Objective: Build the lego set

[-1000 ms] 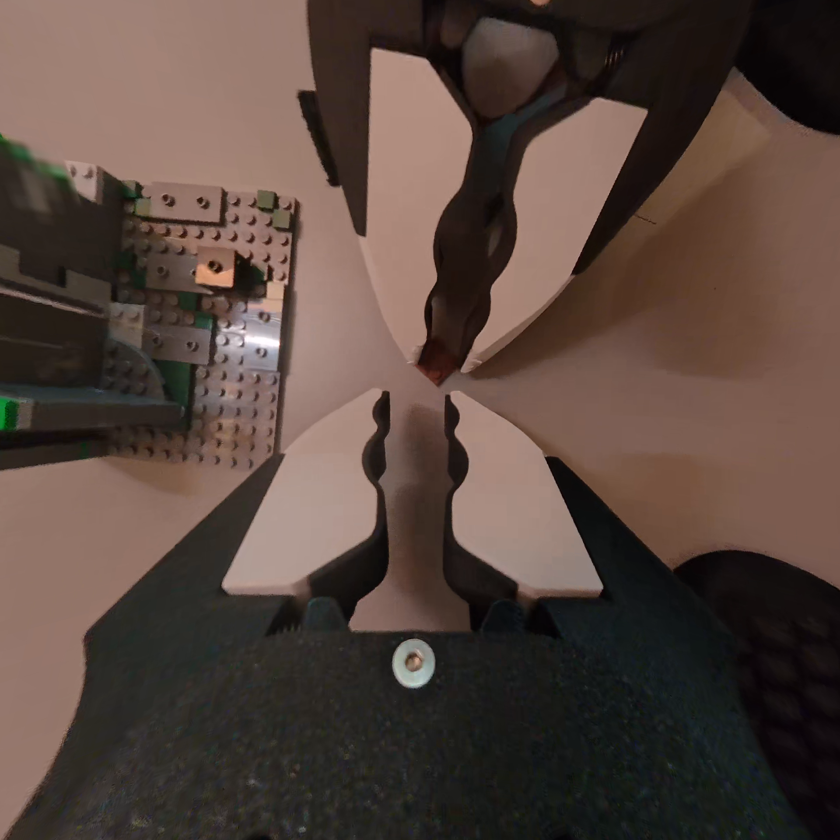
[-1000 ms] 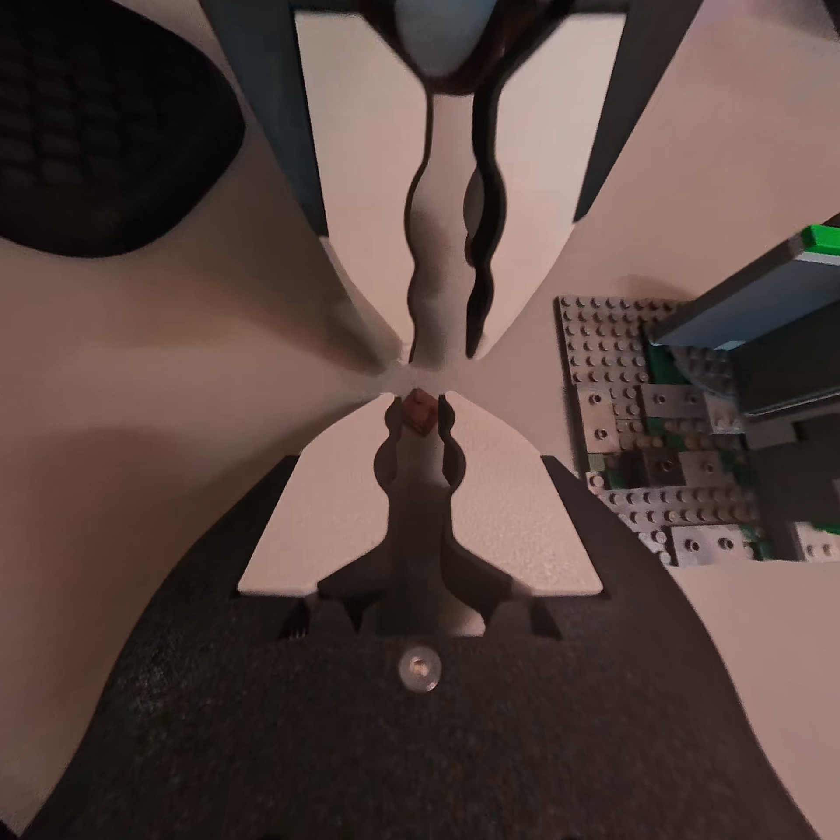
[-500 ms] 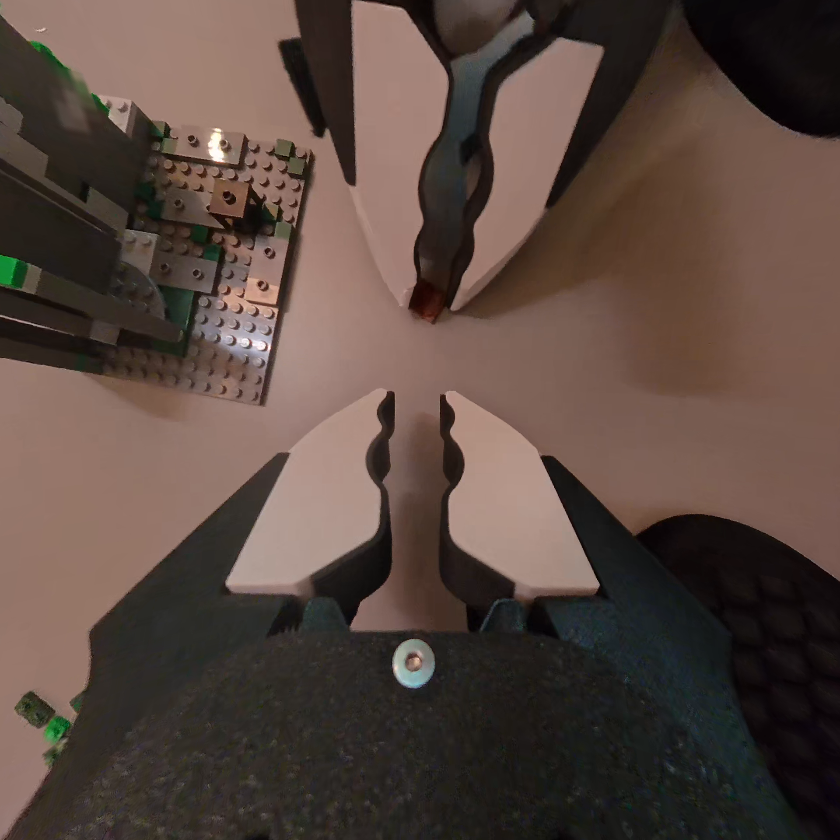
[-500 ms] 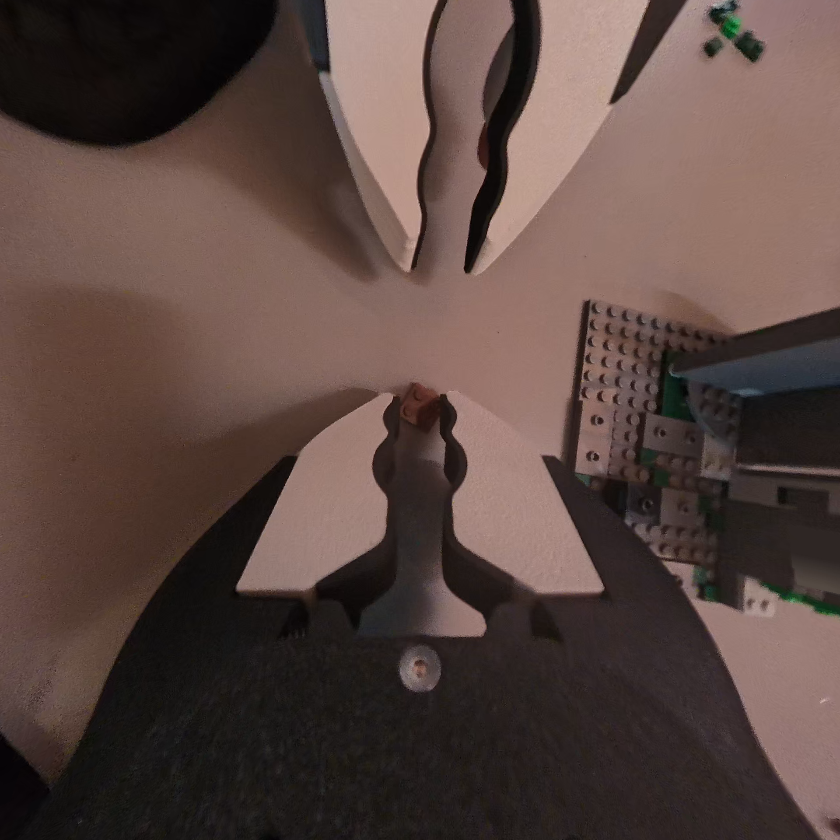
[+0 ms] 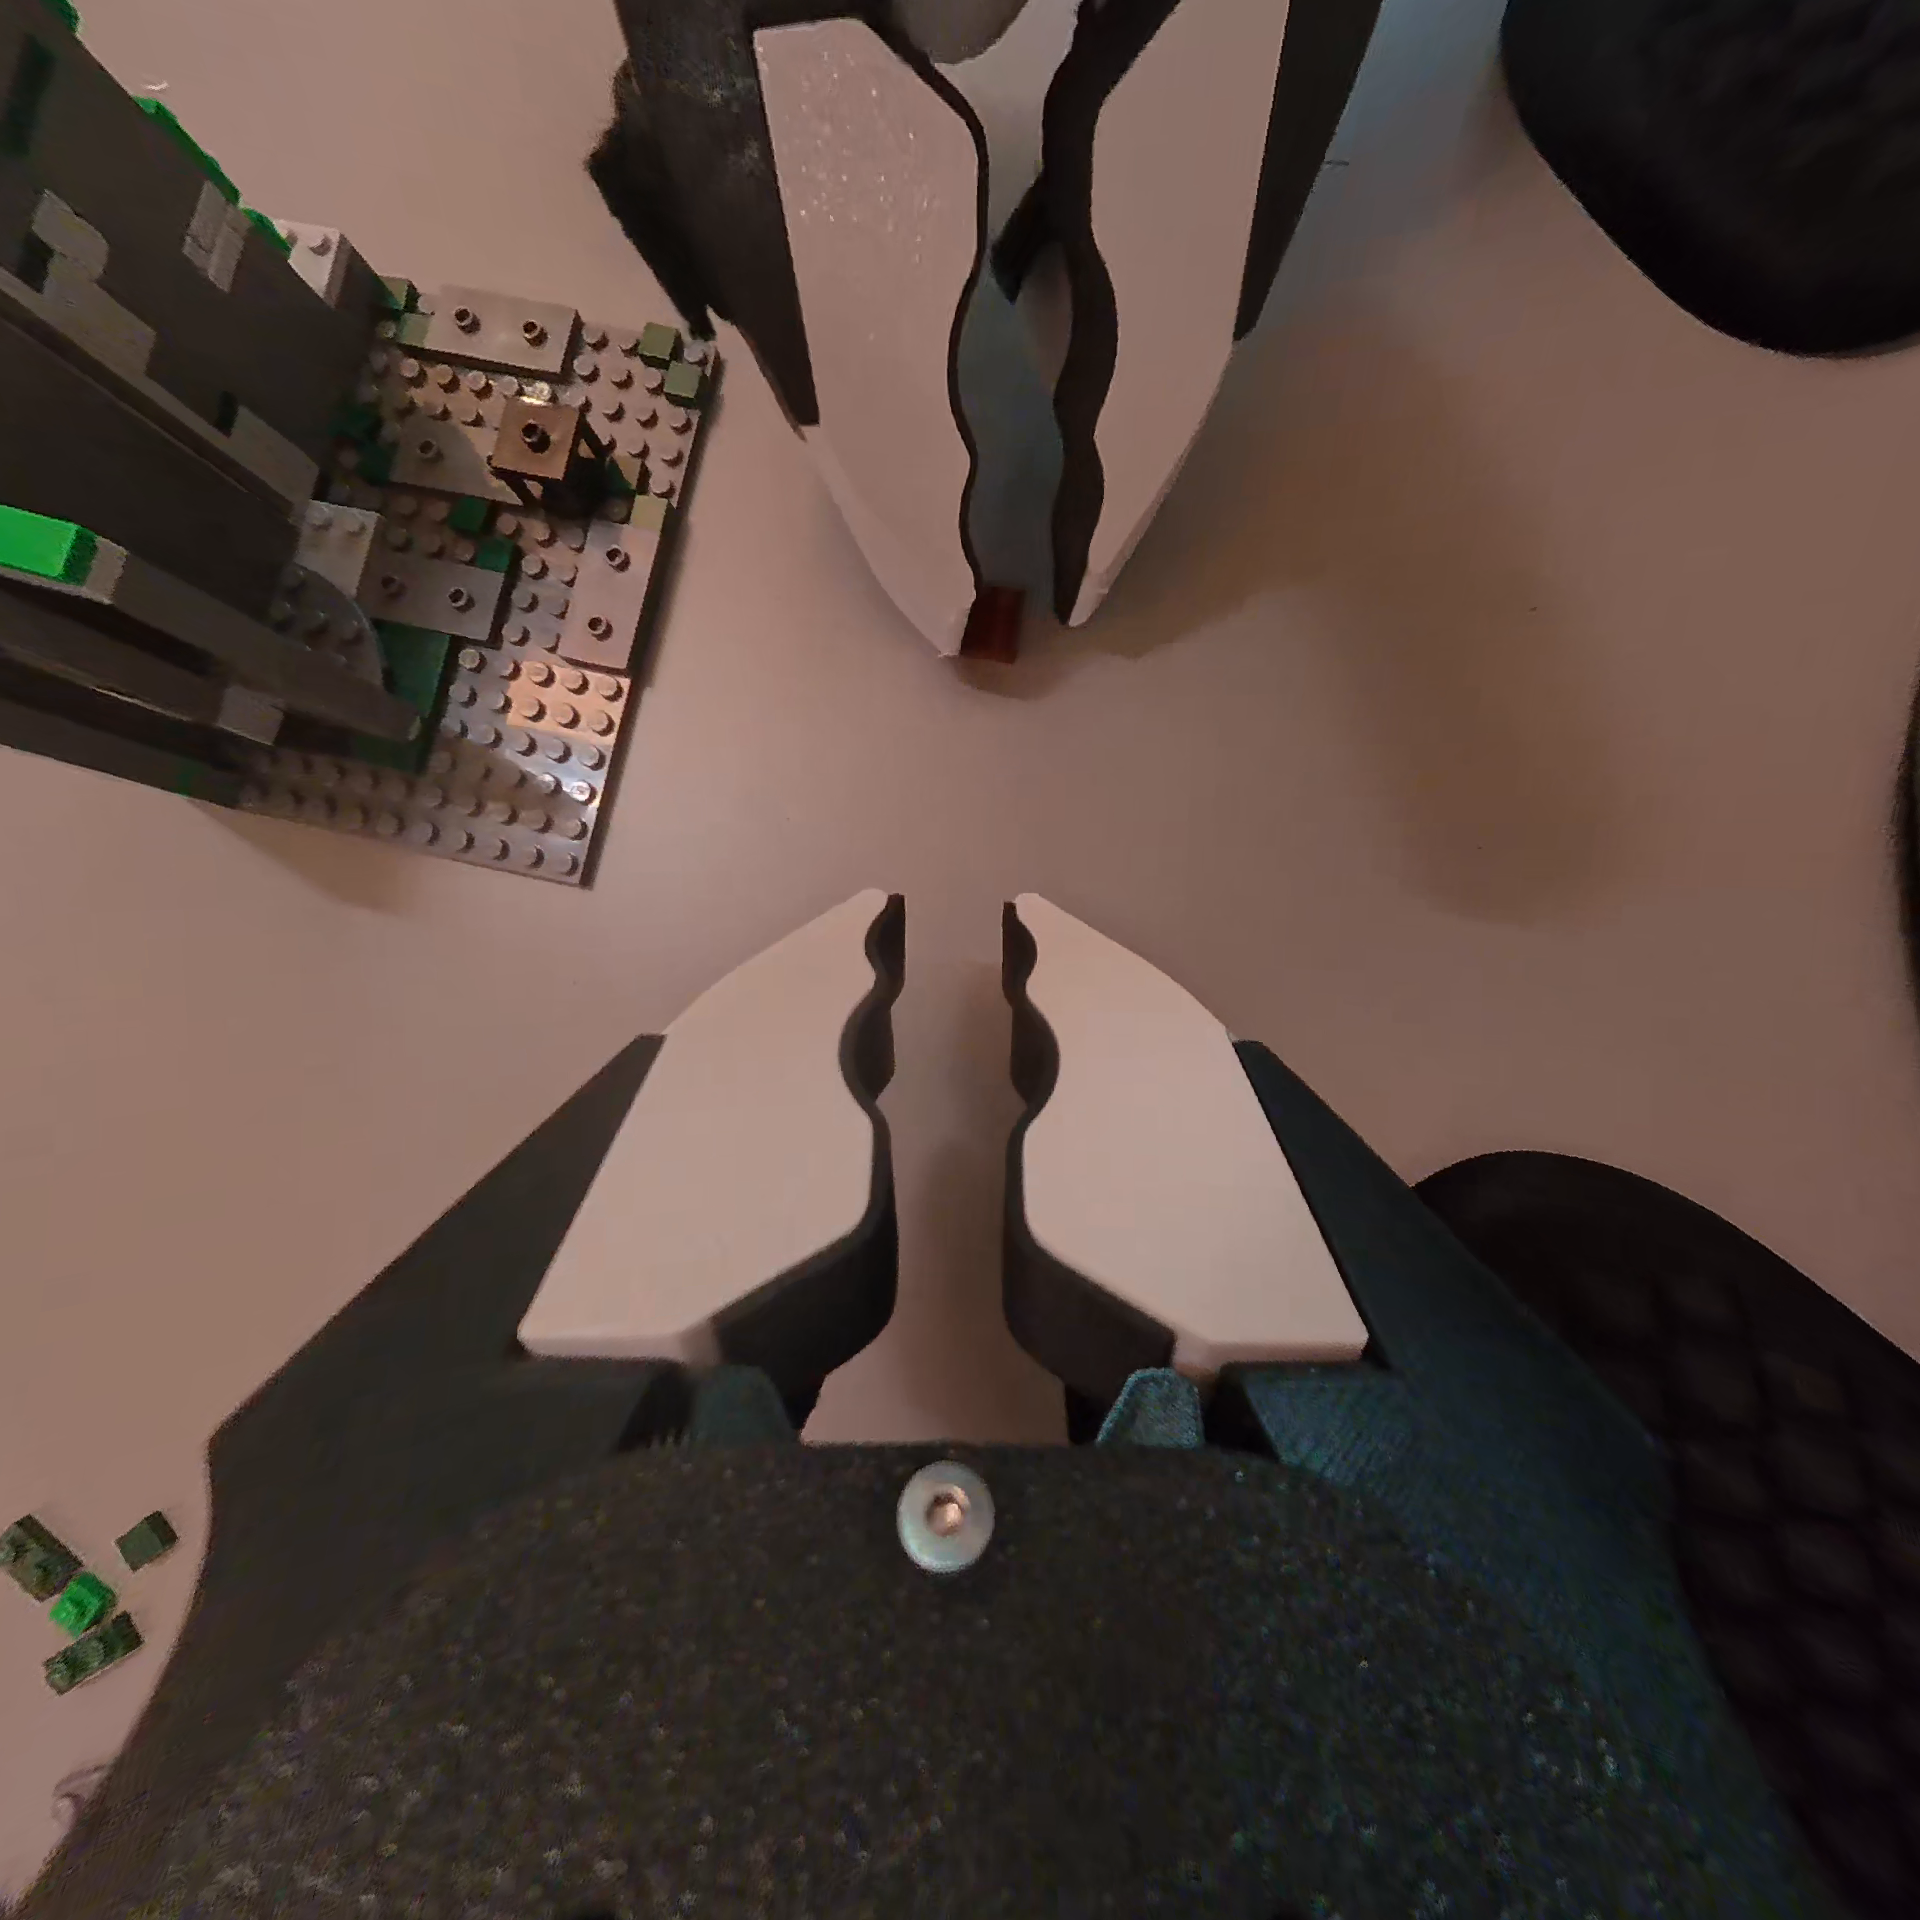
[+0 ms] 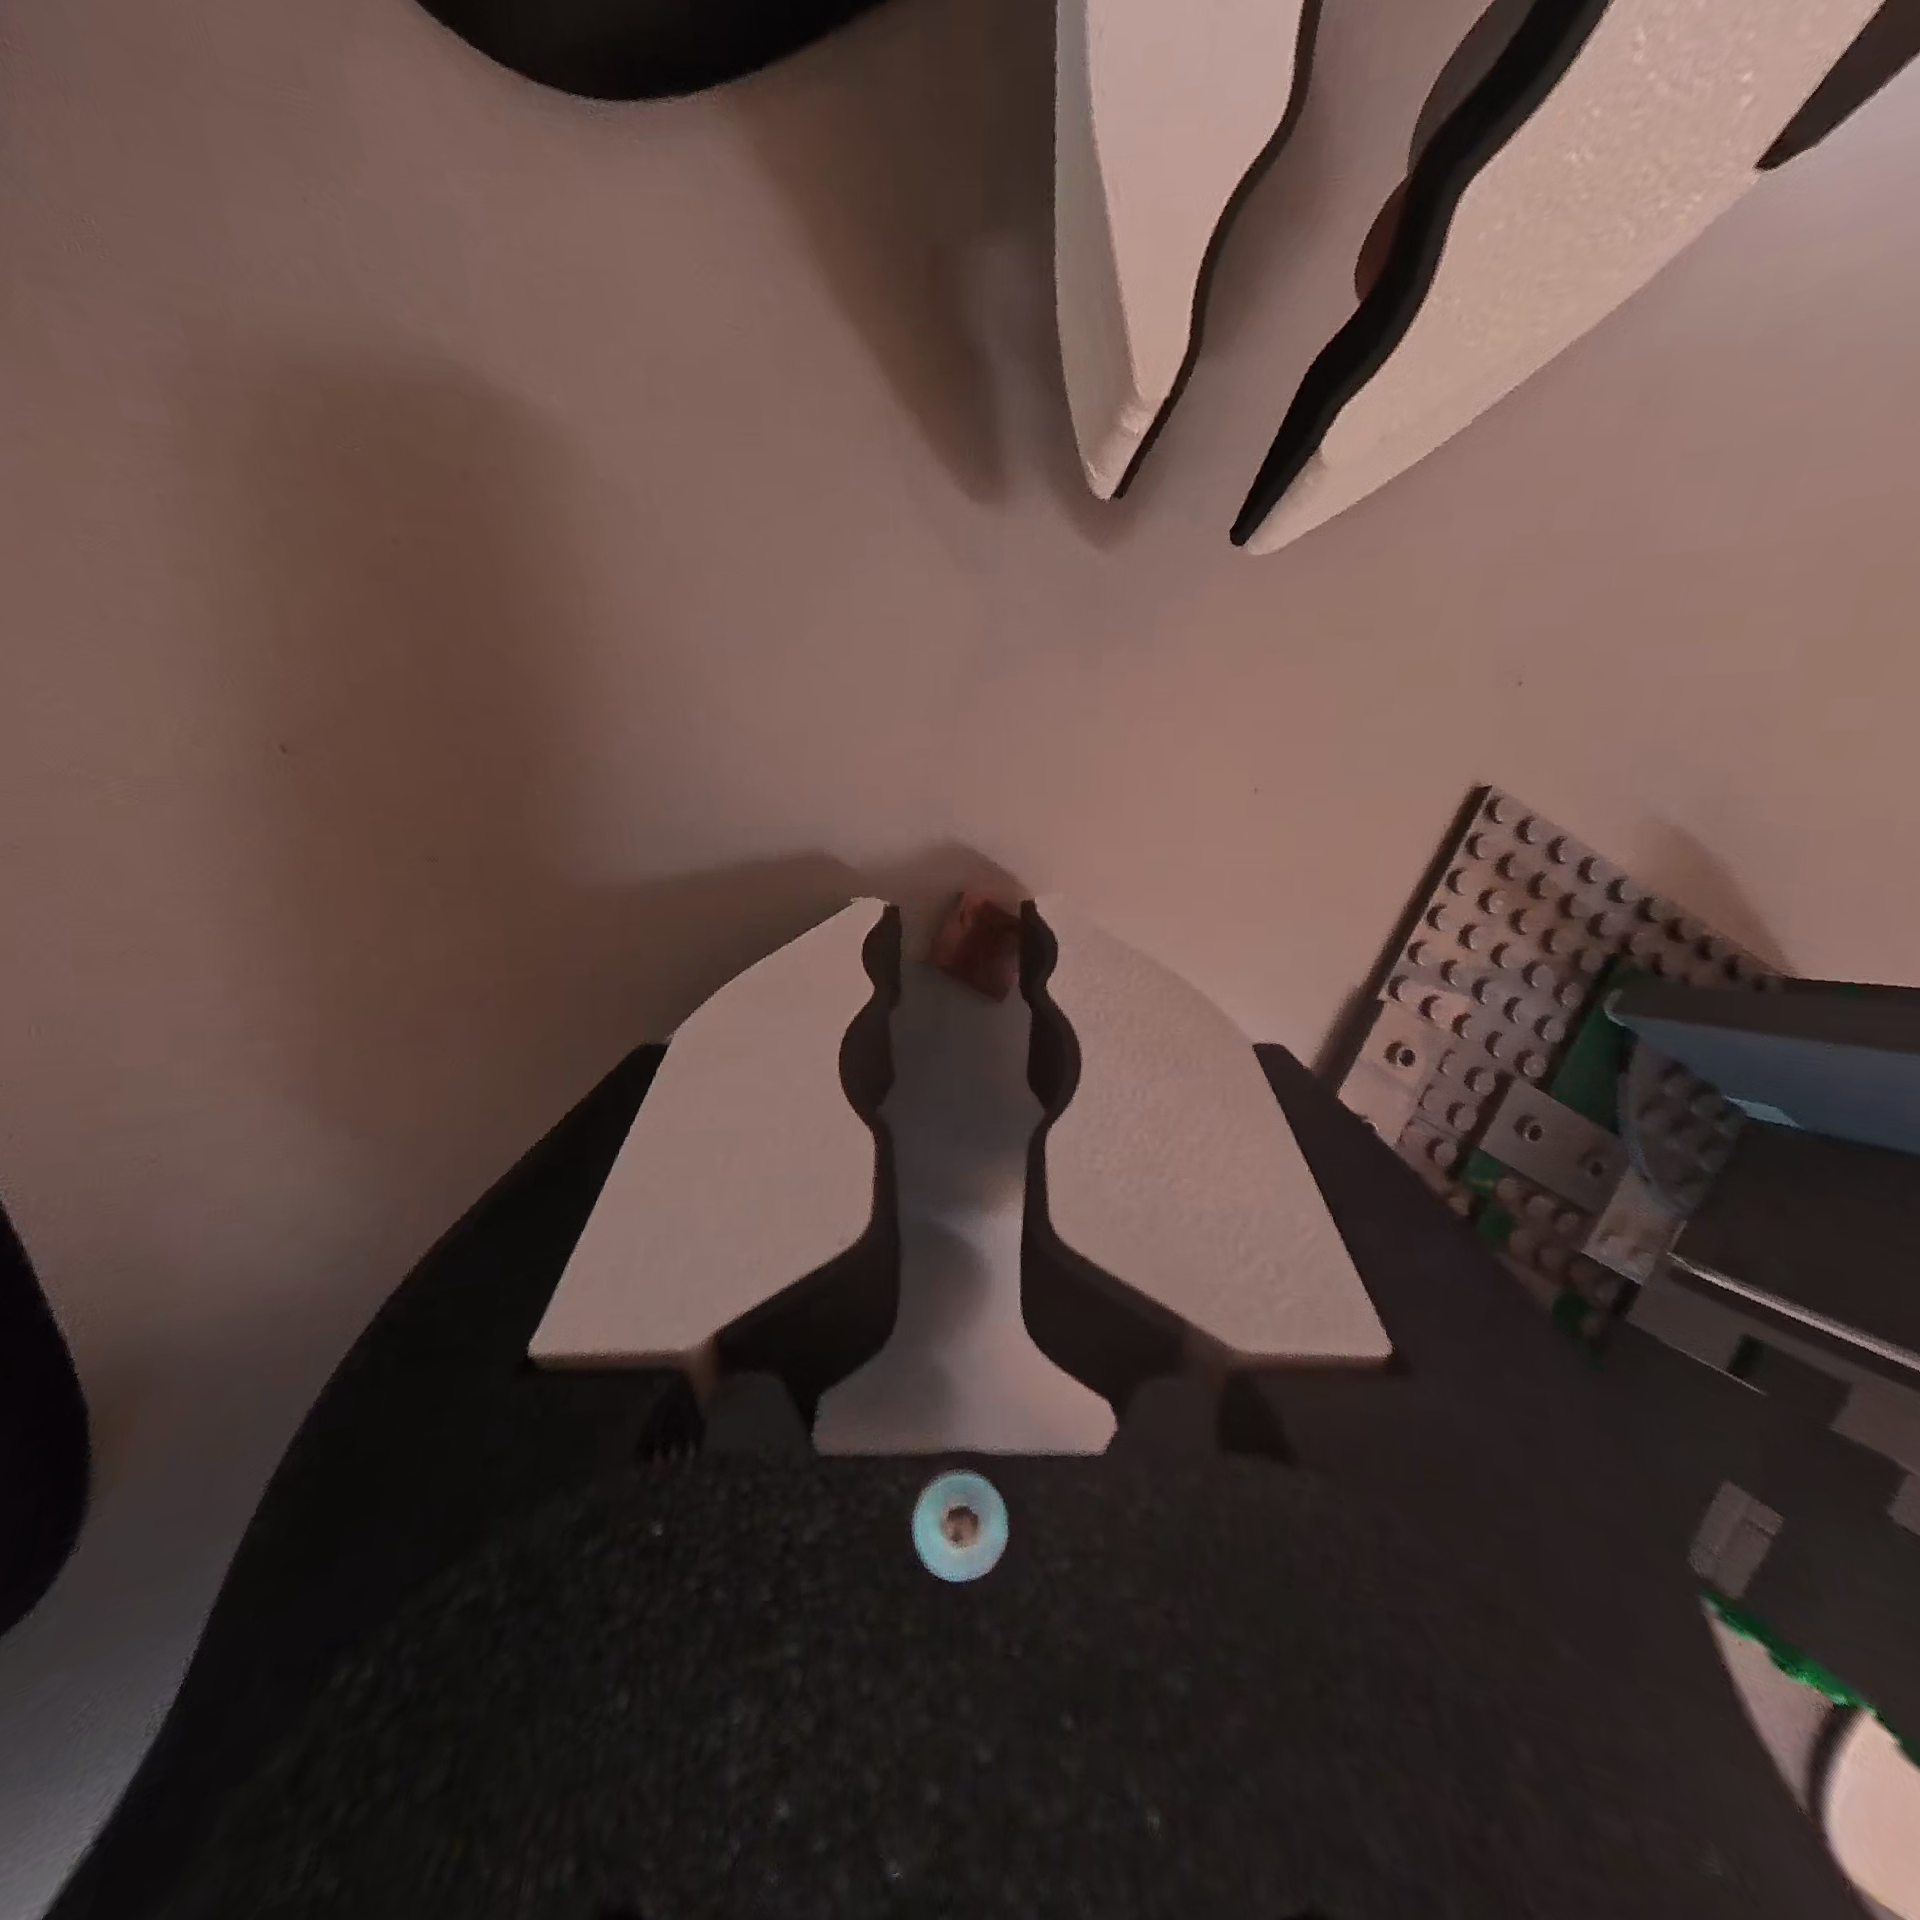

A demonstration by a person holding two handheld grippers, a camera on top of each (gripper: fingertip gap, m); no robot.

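My right gripper (image 6: 958, 914) is shut on a small brown brick (image 6: 975, 943), held at the fingertips low over the pale table. In the left wrist view it (image 5: 1013, 632) points toward me with the brick (image 5: 992, 623) at its tips. My left gripper (image 5: 951, 904) is slightly open and empty, facing the right one with a gap of bare table between them; it also shows in the right wrist view (image 6: 1179, 514). The lego build, a grey studded baseplate (image 5: 540, 769) with tall dark grey walls and green parts, stands to my left, and to the right in the right wrist view (image 6: 1507, 935).
Several loose green and dark pieces (image 5: 83, 1600) lie on the table at the lower left. A black mesh object (image 5: 1714, 177) sits at the far right, and another black mesh surface (image 5: 1745, 1455) lies beside my left gripper. About 7 cm separates my left fingertips from my right.
The two grippers have drawn apart from tip-to-tip. The right one still holds the brown brick and has turned nearer to the build. The left gripper's opening looks unchanged.
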